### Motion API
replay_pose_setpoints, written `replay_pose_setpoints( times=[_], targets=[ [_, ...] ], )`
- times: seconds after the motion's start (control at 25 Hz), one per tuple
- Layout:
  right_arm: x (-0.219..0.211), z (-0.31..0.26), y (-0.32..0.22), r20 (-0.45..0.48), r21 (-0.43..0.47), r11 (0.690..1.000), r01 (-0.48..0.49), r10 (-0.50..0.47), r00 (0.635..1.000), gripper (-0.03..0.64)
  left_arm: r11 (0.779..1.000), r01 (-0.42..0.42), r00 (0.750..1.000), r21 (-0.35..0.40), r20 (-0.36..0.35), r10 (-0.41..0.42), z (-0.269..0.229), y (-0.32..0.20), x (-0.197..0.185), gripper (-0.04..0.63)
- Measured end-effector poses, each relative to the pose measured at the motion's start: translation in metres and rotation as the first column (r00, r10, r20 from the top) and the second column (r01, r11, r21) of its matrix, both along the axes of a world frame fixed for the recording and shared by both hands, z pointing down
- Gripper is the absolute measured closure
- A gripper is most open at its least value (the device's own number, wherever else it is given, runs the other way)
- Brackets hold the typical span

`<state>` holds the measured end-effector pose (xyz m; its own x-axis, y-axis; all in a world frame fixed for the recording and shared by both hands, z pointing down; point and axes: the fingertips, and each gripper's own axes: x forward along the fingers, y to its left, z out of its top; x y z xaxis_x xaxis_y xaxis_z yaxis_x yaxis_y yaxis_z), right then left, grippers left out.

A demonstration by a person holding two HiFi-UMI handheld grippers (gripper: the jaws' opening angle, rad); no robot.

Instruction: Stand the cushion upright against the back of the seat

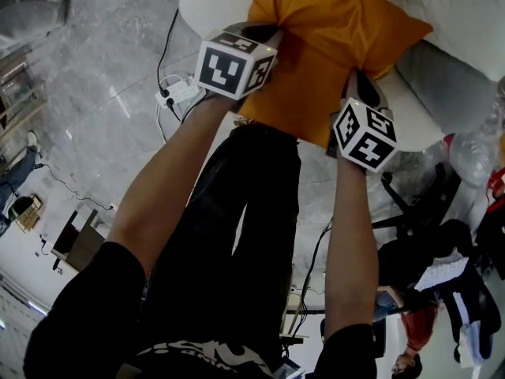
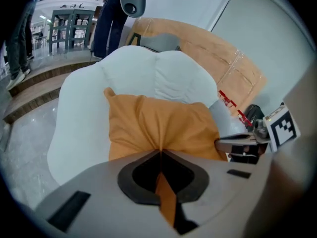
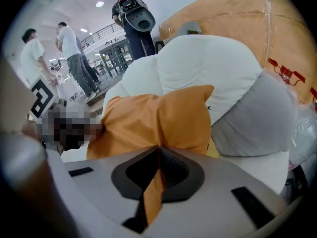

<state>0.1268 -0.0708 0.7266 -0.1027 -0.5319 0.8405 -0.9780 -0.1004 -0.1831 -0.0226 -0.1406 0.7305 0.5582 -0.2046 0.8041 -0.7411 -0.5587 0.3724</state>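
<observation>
cushion [image 1: 316,46]: orange, lying on the white seat [image 2: 74,118], at 12 o'clock in the head view. In both gripper views it rises in front of the padded back, and its cloth is drawn into folds toward each grip (whether it leans on the back cannot be told).
left gripper [image 2: 160,155]: jaws pressed together on a pinch of the orange cloth. A strip of the cloth shows between the pads. In the head view it grips the cushion's 9 o'clock edge.
right gripper [image 3: 158,150]: jaws also clamped on a fold of the same cloth, toward the cushion's 5 o'clock corner in the head view.
grey pillow [image 3: 252,118]: on the seat at 3 o'clock of the cushion in the right gripper view, just beside it.
arms [image 1: 158,204]: bare forearms reaching from 6 o'clock up to both grippers, above black trousers.
power strip [image 1: 177,91]: white, with a black cable, on the pale floor at 9 o'clock of the left gripper in the head view.
</observation>
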Motion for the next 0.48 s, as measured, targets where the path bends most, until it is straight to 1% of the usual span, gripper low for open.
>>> replay_pose_setpoints(
  times=[0.2, 0.36, 0.48],
  targets=[
    [0.01, -0.025, 0.017, 0.03, 0.091, 0.993, -0.079, 0.076, 0.997, 0.585, 0.999, -0.017, 0.999, 0.028, -0.051, 0.019, -0.032, 0.016, 0.009, 0.583],
    [0.022, -0.045, 0.032, 0.064, 0.139, 0.981, -0.133, 0.125, 0.99, 0.586, 0.997, -0.052, 0.995, 0.054, -0.081, 0.056, -0.058, 0.028, 0.022, 0.583],
    [0.035, -0.062, 0.036, 0.106, 0.177, 0.967, -0.183, 0.166, 0.98, 0.586, 0.992, -0.094, 0.99, 0.086, -0.097, 0.102, -0.078, 0.024, 0.039, 0.583]
  ],
)
